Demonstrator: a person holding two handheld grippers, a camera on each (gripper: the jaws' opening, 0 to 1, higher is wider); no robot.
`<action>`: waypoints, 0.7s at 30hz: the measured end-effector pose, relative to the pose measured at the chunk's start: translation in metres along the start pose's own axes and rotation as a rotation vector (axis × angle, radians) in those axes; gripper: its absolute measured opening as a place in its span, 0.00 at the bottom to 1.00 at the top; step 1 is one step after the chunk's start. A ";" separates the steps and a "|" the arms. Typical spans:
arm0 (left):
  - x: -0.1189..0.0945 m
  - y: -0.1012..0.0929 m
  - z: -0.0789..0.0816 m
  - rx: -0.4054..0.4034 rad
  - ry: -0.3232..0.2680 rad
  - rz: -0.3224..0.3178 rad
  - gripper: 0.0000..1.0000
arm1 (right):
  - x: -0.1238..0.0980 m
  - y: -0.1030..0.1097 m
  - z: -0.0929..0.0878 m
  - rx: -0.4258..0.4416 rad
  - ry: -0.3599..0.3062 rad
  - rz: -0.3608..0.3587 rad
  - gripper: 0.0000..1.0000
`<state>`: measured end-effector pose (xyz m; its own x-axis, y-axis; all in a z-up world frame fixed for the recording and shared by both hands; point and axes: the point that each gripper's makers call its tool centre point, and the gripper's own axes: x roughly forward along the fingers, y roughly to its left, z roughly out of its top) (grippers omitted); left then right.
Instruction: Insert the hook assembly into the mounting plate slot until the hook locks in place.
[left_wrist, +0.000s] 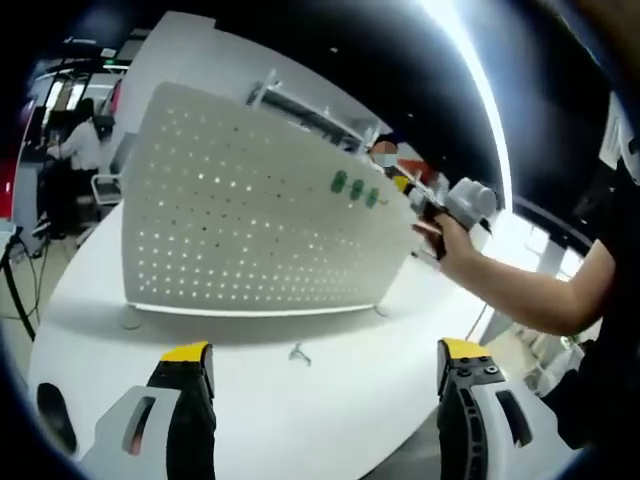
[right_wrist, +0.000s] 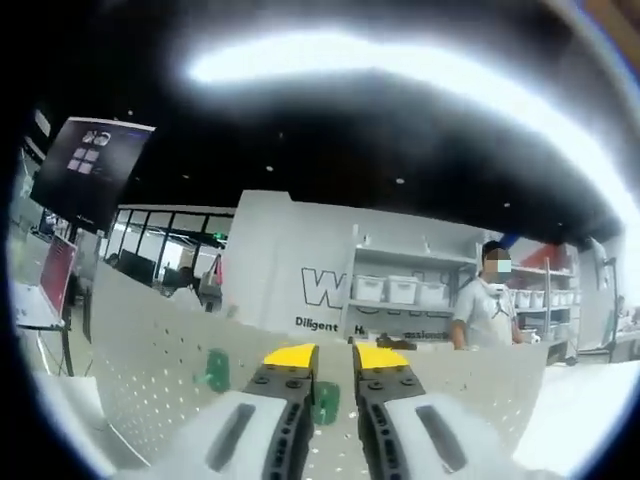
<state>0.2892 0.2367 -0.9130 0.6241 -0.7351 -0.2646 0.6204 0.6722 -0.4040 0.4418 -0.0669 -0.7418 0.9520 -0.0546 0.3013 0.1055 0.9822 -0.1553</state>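
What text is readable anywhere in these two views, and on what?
"W": large dark letter on the white back wall in the right gripper view; the rest is cut off by the shelving unit.
"Diligent": smaller dark line lower on that wall; what follows is blurred and partly hidden.
Hanging screen: bright tiles, too small to read.
White pegboard, green tags: no readable print.

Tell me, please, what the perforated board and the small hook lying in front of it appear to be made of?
The pegboard looks like painted sheet metal or hard plastic: thin, matte white, with regular rows of small holes; the pictures leave which one open. The hook on the white table looks like bent metal wire, thin and grey, though it is too small to be sure.
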 end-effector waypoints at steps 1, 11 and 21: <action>0.000 0.000 0.000 0.000 0.000 -0.001 0.93 | -0.002 -0.001 0.002 -0.003 -0.001 0.003 0.11; -0.004 -0.001 -0.010 0.022 0.019 0.011 0.95 | -0.042 -0.013 -0.016 0.027 0.076 0.011 0.11; -0.008 -0.001 -0.024 0.055 0.073 0.006 0.97 | -0.086 -0.029 -0.035 0.026 0.160 -0.003 0.11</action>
<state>0.2724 0.2399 -0.9313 0.5925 -0.7345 -0.3307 0.6434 0.6786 -0.3543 0.3666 -0.0972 -0.7958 0.9855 -0.0840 0.1473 0.1034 0.9861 -0.1298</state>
